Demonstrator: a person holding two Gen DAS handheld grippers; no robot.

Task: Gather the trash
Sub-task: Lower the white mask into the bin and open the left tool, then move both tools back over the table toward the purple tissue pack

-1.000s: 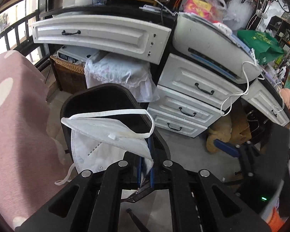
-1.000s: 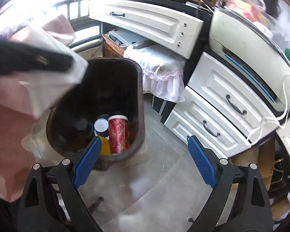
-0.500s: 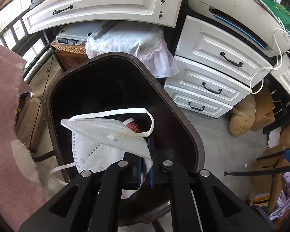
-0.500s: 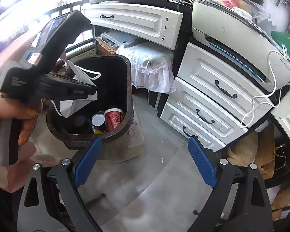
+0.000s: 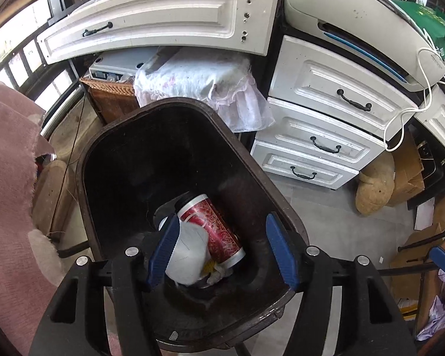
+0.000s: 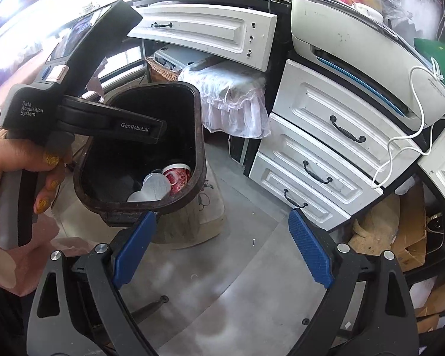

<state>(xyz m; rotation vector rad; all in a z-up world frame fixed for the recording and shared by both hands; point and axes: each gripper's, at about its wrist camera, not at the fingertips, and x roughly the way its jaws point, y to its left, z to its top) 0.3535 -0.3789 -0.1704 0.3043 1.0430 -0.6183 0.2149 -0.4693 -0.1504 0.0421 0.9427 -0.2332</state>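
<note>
A dark brown trash bin (image 5: 83, 178) stands on the floor, open at the top. On its bottom lies a white face mask (image 5: 187, 255) beside a red patterned cup (image 5: 213, 228). My left gripper (image 5: 222, 219) hangs over the bin's mouth with its jaws opening; nothing is pressed between the blue pads, and the mask lies far below them. In the right wrist view the bin (image 6: 200, 136), mask (image 6: 154, 190) and cup (image 6: 179, 175) show at centre left. A hand (image 6: 44, 172) holds the left gripper's black housing (image 6: 83, 68) above the bin. My right gripper (image 6: 222, 216) is open and empty over the grey floor.
White drawers (image 5: 326, 95) and a white printer (image 5: 356, 9) with a trailing cable stand to the bin's right. A cloth-covered box (image 5: 204, 89) and wicker basket (image 5: 109, 98) sit behind it. Pink fabric (image 5: 9, 178) fills the left. Cardboard boxes (image 5: 406, 163) lie far right.
The left gripper came down over the bin, then its jaws parted and the mask fell from them to the bin's bottom. The right gripper stayed open and shifted only slightly.
</note>
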